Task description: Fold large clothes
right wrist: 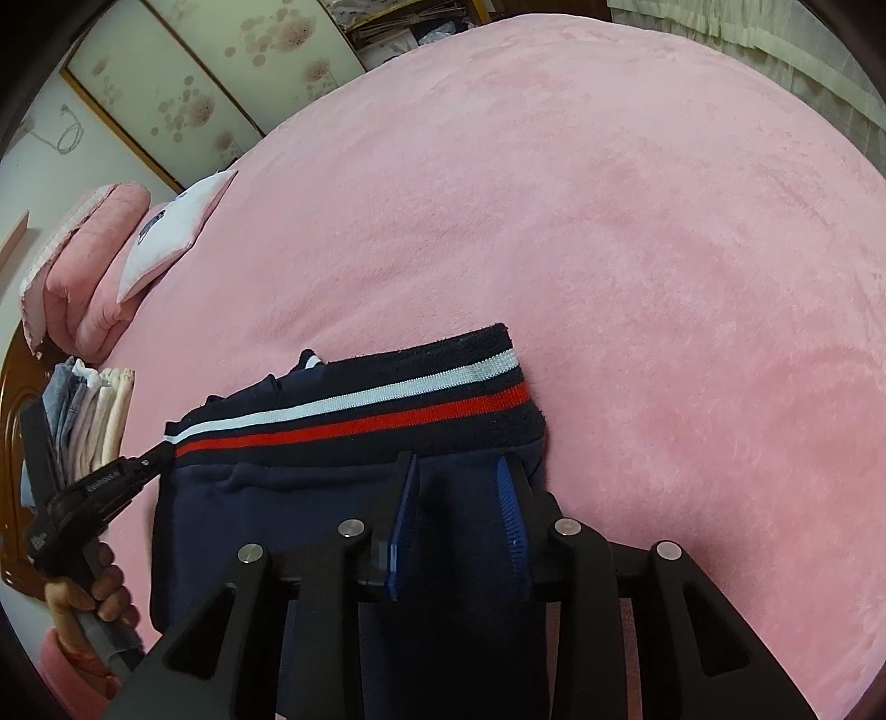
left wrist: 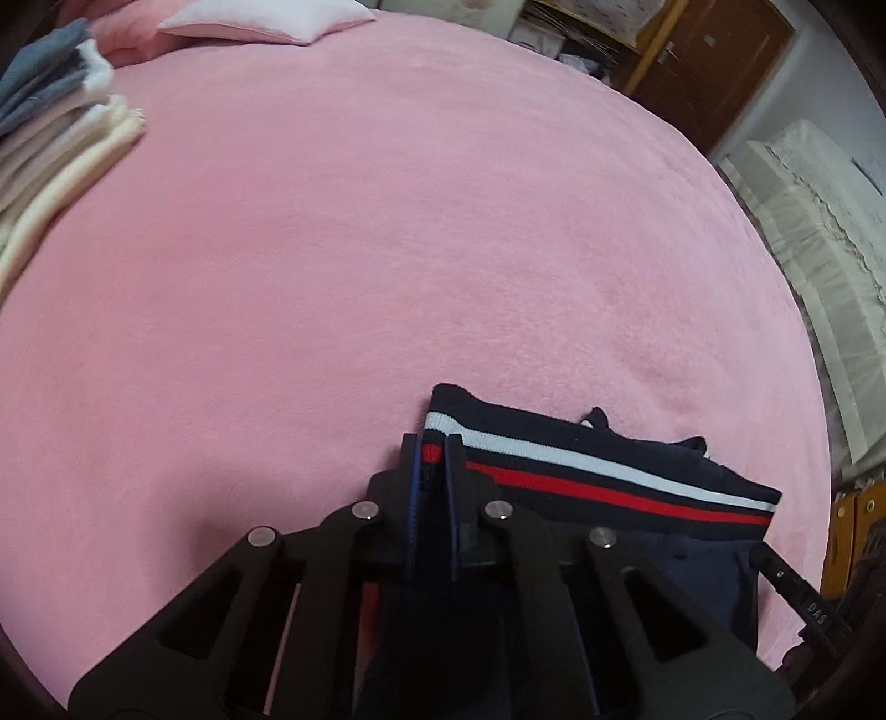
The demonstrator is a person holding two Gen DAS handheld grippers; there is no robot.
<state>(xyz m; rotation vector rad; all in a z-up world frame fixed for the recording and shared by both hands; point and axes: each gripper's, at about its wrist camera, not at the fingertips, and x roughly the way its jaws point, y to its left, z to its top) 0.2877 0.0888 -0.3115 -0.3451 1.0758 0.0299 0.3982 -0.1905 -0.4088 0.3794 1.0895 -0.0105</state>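
A navy garment with a ribbed band striped white and red (left wrist: 609, 476) lies folded on the pink bed; it also shows in the right wrist view (right wrist: 360, 410). My left gripper (left wrist: 434, 448) is shut on the left corner of that striped band. It shows from the side in the right wrist view (right wrist: 158, 457). My right gripper (right wrist: 457, 471) has its jaws apart over the navy cloth just below the band's right end; cloth lies between the fingers, which do not pinch it. Its tip shows in the left wrist view (left wrist: 775, 570).
A pink blanket (left wrist: 443, 249) covers the bed. A stack of folded clothes (left wrist: 50, 138) sits at the left, also in the right wrist view (right wrist: 94, 421). A white pillow (left wrist: 266, 22) and a pink quilt (right wrist: 83, 266) lie at the head. Furniture stands beyond the right edge.
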